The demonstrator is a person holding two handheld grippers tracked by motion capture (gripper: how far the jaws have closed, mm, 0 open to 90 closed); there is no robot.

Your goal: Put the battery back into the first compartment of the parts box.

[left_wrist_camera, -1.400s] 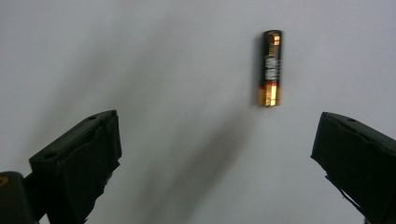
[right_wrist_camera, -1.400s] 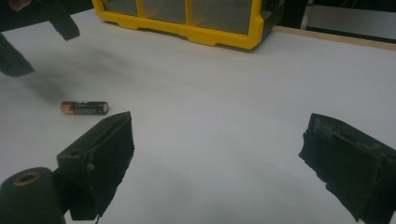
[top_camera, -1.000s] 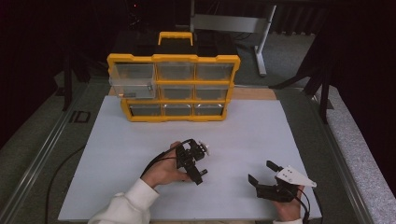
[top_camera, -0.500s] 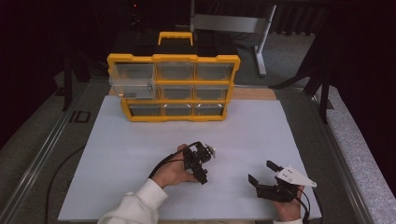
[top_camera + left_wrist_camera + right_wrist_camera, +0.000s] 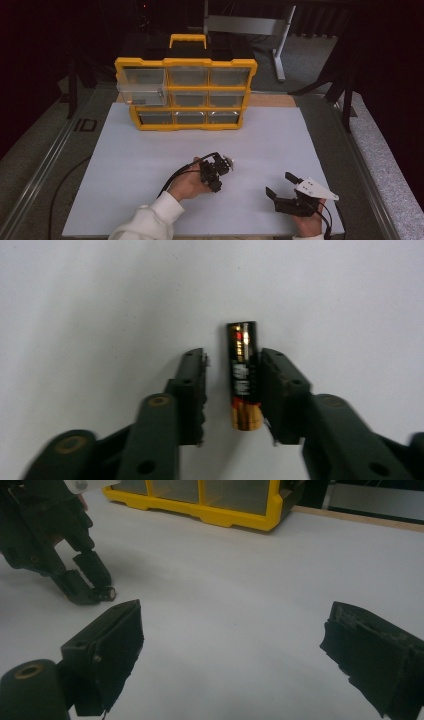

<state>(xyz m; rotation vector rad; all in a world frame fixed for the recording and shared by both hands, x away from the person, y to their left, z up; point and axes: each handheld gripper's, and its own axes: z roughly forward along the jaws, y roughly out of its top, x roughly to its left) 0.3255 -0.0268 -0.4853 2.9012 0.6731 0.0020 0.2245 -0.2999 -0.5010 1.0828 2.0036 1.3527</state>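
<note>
A black and gold battery lies on the white board, between the jaws of my left gripper. Those jaws have just been closing. One pad touches the battery's side, and a thin strip of white still shows between it and the other pad. From above, the left gripper points down at the board near its middle front. The right gripper view shows its tips at the battery's end. My right gripper rests at the front right, open and empty.
A yellow organizer with clear drawers stands at the board's far edge, its top left drawer pulled out a little. Its base is seen beyond the right gripper. A metal rail runs along the table's left side.
The left hand has shifted a little to the right and its jaws have closed in around the battery. The right gripper has stayed in place.
</note>
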